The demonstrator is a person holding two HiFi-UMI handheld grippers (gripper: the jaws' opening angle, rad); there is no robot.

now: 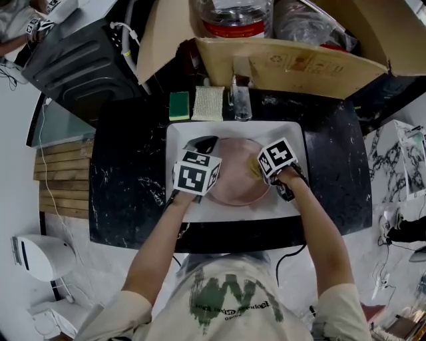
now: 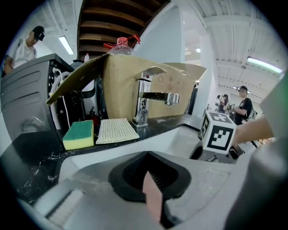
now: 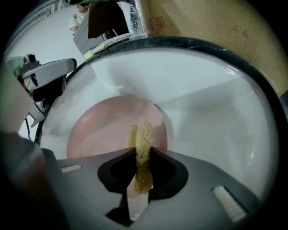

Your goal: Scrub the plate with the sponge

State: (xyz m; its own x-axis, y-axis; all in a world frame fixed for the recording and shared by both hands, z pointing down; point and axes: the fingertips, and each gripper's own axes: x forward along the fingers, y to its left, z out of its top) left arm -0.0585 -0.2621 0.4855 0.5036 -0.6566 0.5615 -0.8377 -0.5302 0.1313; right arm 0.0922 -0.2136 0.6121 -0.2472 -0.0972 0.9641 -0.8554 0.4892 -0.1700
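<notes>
Left gripper (image 2: 150, 186): we see its jaws pressed together on the left rim of the plate (image 1: 229, 181).
Right gripper (image 3: 141, 155): its jaws pinch the sponge (image 3: 140, 139), whose tip sits on the right part of the plate.
Sink (image 1: 181, 136): white, set in the black marbled counter (image 1: 126, 173); we see the plate lying in its basin.
Cardboard box (image 1: 293, 66): open, behind the sink; we make out a plastic bottle (image 1: 236, 16) with a red band inside.
Plate: round, shallow, pale pink.
Sponge: thin, yellowish, coarse mesh, standing on edge between the jaws.
Counter behind sink: a green-and-yellow scourer (image 1: 178, 105) lies just beside a white mesh pad (image 1: 208, 102), near the faucet (image 2: 155, 95).
</notes>
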